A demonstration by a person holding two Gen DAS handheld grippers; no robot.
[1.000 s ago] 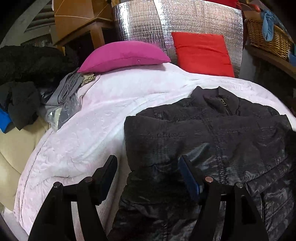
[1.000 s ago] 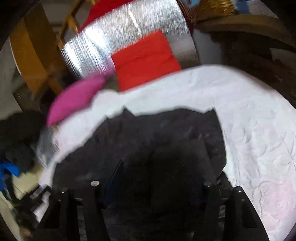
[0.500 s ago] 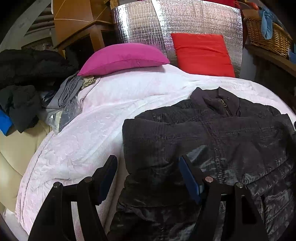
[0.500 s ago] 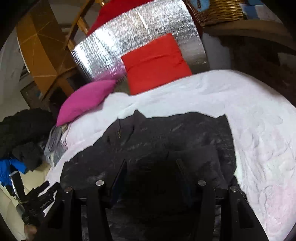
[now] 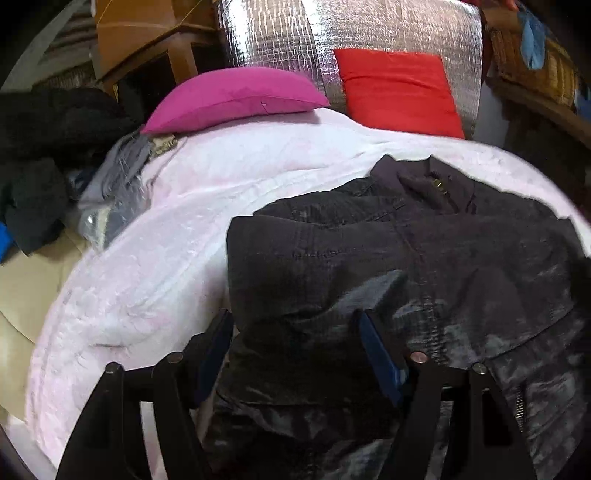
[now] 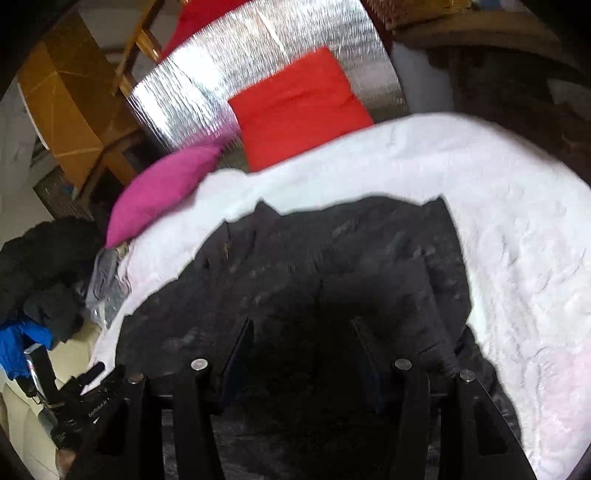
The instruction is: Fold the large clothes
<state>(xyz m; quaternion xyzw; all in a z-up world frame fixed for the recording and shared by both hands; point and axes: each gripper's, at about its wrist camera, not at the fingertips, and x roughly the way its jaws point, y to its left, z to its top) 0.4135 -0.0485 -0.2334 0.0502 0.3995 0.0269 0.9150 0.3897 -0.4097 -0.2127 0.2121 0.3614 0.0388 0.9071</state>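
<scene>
A black quilted jacket (image 5: 424, 266) lies on a pale pink blanket (image 5: 155, 266), collar toward the far pillows, both sleeves folded over its front. My left gripper (image 5: 295, 332) is open above the jacket's left folded edge, its left finger over the blanket and its right finger over the jacket. In the right wrist view the jacket (image 6: 332, 266) fills the middle. My right gripper (image 6: 303, 339) is open, hovering over the jacket's right half, holding nothing. The left gripper (image 6: 85, 402) shows at the lower left there.
A magenta pillow (image 5: 236, 99) and a red pillow (image 5: 399, 92) lean against a silver foil panel (image 5: 369, 33) at the back. A heap of dark and grey clothes (image 5: 55, 177) lies left of the blanket. A wicker basket (image 5: 535, 70) sits at the right.
The right gripper's view has swung and pulled back slightly over the jacket, with its jaws a little narrower. The left gripper has barely moved. The jacket lies the same.
</scene>
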